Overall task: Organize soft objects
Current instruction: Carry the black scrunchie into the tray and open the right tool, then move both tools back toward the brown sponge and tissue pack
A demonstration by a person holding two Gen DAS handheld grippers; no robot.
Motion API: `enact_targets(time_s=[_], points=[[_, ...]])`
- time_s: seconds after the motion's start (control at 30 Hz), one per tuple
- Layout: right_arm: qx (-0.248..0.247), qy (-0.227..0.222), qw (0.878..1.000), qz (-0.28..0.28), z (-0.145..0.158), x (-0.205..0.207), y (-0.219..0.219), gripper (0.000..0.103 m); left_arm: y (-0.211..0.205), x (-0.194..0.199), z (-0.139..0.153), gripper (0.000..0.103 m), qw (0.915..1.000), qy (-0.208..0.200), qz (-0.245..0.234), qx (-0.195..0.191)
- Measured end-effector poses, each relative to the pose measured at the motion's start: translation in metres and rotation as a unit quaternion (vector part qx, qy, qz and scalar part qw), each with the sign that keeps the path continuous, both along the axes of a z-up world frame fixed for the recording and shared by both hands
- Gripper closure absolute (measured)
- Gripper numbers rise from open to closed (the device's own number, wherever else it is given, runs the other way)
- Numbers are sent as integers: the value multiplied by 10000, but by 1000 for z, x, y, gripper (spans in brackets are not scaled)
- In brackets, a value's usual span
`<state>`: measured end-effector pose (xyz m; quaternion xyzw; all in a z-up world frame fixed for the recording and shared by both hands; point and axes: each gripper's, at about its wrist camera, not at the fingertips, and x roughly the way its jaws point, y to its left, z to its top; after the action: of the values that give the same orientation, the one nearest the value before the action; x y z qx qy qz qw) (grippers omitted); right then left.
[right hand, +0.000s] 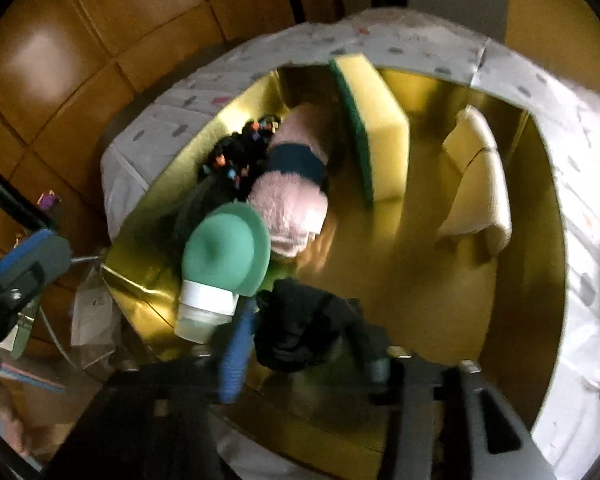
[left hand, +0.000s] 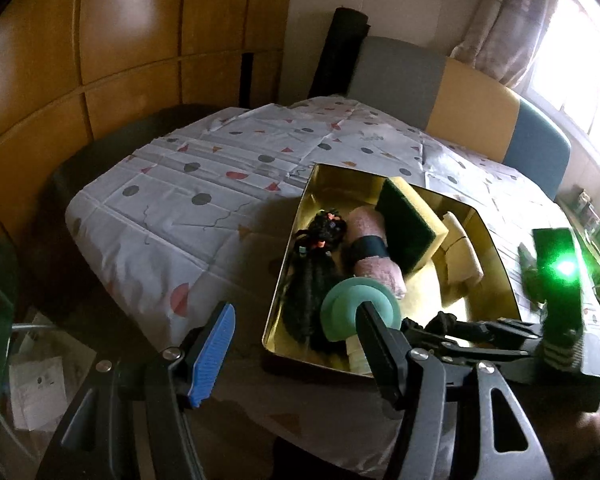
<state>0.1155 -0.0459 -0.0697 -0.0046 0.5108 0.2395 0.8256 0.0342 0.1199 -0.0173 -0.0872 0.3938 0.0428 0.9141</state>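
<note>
A gold tray (left hand: 496, 248) (right hand: 536, 240) on the bed holds a yellow-green sponge (left hand: 410, 230) (right hand: 374, 128), a pink rolled towel with a dark band (left hand: 374, 248) (right hand: 290, 204), a black braided hairpiece (left hand: 320, 248) (right hand: 236, 152), a cream cloth (left hand: 462, 254) (right hand: 480, 184) and a green-capped clear bottle (left hand: 358, 304) (right hand: 224, 256). My left gripper (left hand: 296, 344) is open and empty at the tray's near left edge. My right gripper (right hand: 304, 332) is shut on a black cloth (right hand: 300, 320) low over the tray; it also shows in the left wrist view (left hand: 460, 330).
The bed has a white sheet with dots and triangles (left hand: 220, 184). A grey, yellow and blue headboard (left hand: 472, 104) stands behind. Wooden wardrobe panels (left hand: 120, 40) fill the left. Papers lie on the floor (left hand: 36, 384).
</note>
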Motion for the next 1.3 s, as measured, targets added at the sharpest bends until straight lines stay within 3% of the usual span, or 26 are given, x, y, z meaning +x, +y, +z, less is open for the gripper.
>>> enact_targets(time_s=[0.2,0.63,1.07,1.3], points=[[226,-394,9989,-101,25,-13,-15,36,-9,-2,2,39,9999,-18,-132,64],[101,-1288,9893,-677,69,-31,-73,28,-33,-5,11,39,9987,-89,-439,241],[-440,-1522,9703,-1830,75,-31,-199,24,-67,-4,15,39,9958,-86,-814,419],[-1011,-1483,9441,-2764,55,-25,-292,24,-85,-2,16,39,9935,-73,-1027,480]])
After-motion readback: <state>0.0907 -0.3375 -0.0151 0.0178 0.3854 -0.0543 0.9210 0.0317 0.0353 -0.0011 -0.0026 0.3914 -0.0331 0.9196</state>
